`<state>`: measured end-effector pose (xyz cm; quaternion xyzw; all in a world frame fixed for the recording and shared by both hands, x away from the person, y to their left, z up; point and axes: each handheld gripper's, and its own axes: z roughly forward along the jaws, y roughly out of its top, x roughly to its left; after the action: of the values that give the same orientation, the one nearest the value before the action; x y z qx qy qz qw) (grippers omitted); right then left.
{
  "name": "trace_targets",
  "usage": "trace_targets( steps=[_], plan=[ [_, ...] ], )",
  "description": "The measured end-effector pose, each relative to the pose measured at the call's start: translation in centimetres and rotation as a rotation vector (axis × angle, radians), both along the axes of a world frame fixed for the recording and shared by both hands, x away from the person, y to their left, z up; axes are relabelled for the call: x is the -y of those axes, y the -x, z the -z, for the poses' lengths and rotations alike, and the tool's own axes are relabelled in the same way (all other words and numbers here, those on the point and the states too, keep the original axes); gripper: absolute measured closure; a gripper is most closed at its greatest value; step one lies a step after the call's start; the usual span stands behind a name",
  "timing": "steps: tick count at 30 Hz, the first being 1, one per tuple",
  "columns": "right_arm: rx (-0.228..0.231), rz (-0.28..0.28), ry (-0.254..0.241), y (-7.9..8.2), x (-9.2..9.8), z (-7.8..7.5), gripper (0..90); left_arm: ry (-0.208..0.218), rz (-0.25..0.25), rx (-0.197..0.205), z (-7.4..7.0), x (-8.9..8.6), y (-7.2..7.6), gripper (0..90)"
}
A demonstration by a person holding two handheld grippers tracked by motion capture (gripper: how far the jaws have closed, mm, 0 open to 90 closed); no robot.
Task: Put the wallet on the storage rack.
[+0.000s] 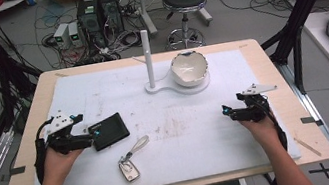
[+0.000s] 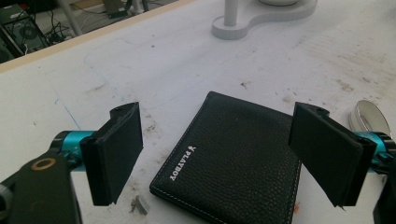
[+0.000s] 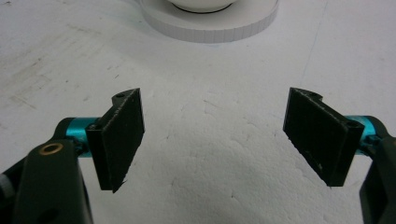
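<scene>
in the left gripper view the black wallet [image 2: 236, 156] has its near edge cut off by the picture's bottom, and the key fob [image 2: 370, 117] is half hidden behind the right jaw. the white stand [image 2: 261, 16] is cropped by the top edge, its bowl [image 3: 201, 3] likewise in the right gripper view.

We see a black leather wallet [image 1: 109, 130] lying flat and closed on the white-covered counter [image 1: 185, 134], toward its left side. Its grain is pebbled, with pale stitching along the edges and small white lettering near one corner [image 2: 182, 162]. It sits turned at a slant to the counter's edge, just beside the left tool [image 1: 90, 138].
</scene>
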<state>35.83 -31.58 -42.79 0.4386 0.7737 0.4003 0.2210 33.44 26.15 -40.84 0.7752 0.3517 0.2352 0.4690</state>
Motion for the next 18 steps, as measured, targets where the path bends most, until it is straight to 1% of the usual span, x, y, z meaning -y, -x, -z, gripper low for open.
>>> trace_targets(
  steps=[2, 4, 5, 8, 10, 11, 13, 18],
  plan=[
    [0.004, -0.001, -0.004, 0.0, -0.1, -0.1, 20.7, -0.009, -0.008, -0.001, 0.1, -0.1, 0.1, 17.7],
    [0.013, -0.018, -0.032, -0.1, -0.1, -0.3, 20.1, -0.009, -0.015, 0.001, 0.1, -0.1, 0.1, 17.7],
    [0.019, -0.016, -0.046, -0.1, -0.1, -0.4, 20.1, -0.006, -0.015, -0.006, 0.1, -0.2, 0.2, 17.7],
    [0.032, -0.014, -0.053, -0.3, -0.3, -0.6, 20.1, -0.005, -0.021, -0.006, 0.2, -0.4, 0.4, 17.7],
    [0.031, -0.013, -0.055, -0.3, -0.4, -0.7, 20.1, -0.005, -0.024, -0.007, 0.2, -0.7, 0.6, 17.7],
    [0.034, -0.019, -0.063, -0.4, -0.7, -0.7, 20.1, -0.001, -0.031, -0.007, 0.2, -0.9, 0.8, 17.7],
    [0.036, -0.025, -0.059, -0.5, -0.8, -0.8, 20.1, -0.002, -0.033, -0.007, 0.2, -1.0, 0.9, 17.7],
    [0.061, -0.058, -0.063, -1.1, -2.9, -1.3, 20.1, -0.004, -0.048, -0.005, 0.2, -1.7, 1.8, 17.7]
  ],
)
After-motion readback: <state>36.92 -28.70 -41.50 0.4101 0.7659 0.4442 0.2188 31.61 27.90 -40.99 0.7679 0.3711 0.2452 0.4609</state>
